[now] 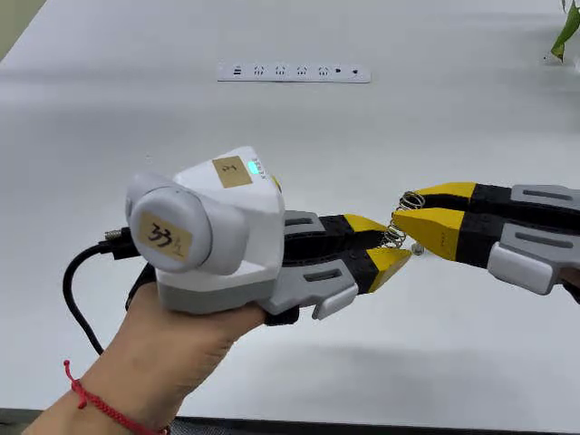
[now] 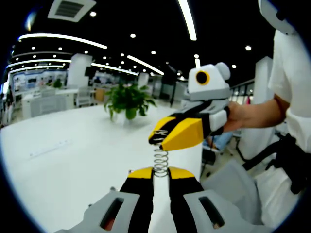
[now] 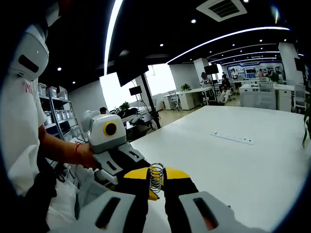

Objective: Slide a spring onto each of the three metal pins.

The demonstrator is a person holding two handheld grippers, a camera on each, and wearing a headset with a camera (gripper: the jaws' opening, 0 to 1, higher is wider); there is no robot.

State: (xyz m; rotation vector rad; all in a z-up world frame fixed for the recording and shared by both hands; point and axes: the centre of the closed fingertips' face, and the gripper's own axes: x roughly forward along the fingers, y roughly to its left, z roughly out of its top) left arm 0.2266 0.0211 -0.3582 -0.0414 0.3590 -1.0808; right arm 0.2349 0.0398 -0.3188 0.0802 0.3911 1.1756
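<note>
Both grippers meet tip to tip above the white table (image 1: 435,136). My left gripper (image 1: 385,246), held in a hand, is shut on the foot of a coil spring (image 1: 393,236), which rises from its yellow tips (image 2: 160,171) as a spring (image 2: 160,161) toward the right gripper's jaws. My right gripper (image 1: 405,212) comes in from the right, shut on a spring (image 1: 412,199), which stands between its tips (image 3: 156,177). Whether the two coils are one piece I cannot tell. A small metal knob (image 1: 417,246) shows beside the lower coil; any pin inside is hidden.
A white power strip (image 1: 293,72) lies flat on the far side of the table. A green plant leaf (image 1: 566,32) reaches in at the far right corner. A black cable (image 1: 77,290) trails from the left gripper toward the near edge.
</note>
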